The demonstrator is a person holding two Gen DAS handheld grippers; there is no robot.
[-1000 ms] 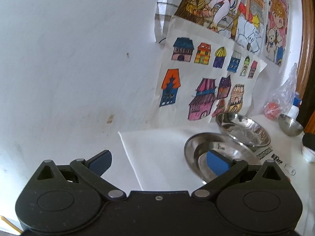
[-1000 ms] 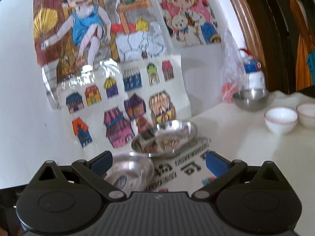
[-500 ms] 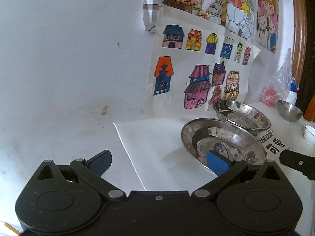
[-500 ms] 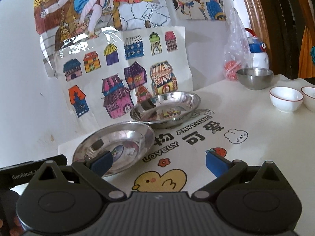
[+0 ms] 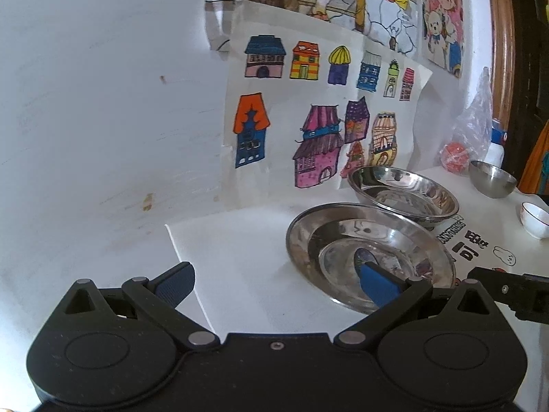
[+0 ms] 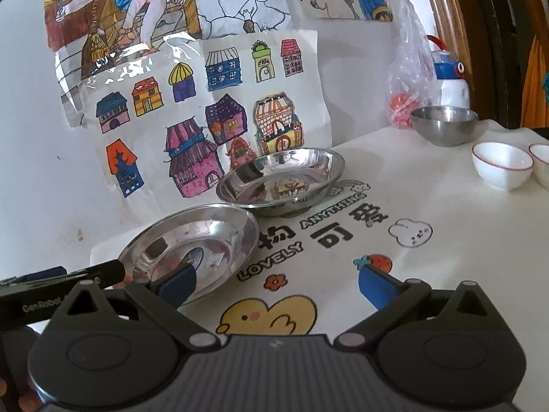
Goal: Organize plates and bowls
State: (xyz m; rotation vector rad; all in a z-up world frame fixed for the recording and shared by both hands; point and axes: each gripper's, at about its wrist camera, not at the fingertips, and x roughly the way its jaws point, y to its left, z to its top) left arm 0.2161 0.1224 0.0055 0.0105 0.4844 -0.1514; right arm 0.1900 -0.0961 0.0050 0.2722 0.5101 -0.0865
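Left gripper: jaws spread wide, nothing between them; right fingertip overlapping the near rim of the steel plate in view, contact not certain; left fingertip over bare white cloth.
Right gripper: jaws spread wide, holding nothing; left fingertip at the plate's near rim, right fingertip over the printed cloth by a strawberry motif.
Steel plate: shallow, flat on the tablecloth at 10 o'clock in the right wrist view, at 2 o'clock in the left wrist view; far rim just beside the steel dish, touching or not cannot be told.
Steel dish: deeper, upright, behind the plate toward 12 o'clock, close to the wall drawings.
Steel bowl: at 2 o'clock, near the table's far edge, well apart from the plate.
White bowls: one at 3 o'clock, a second just beside it, cut by the frame edge.
Tablecloth: printed with letters, a duck, a rabbit; open stretch between dish and white bowls.
Wall drawings: paper houses hanging down to the table's back edge, just behind the dish.
Plastic bag: in the far corner at 1 o'clock, beside a white-and-blue bottle.
Open room: bare white cloth left of the plate, up to the wall.
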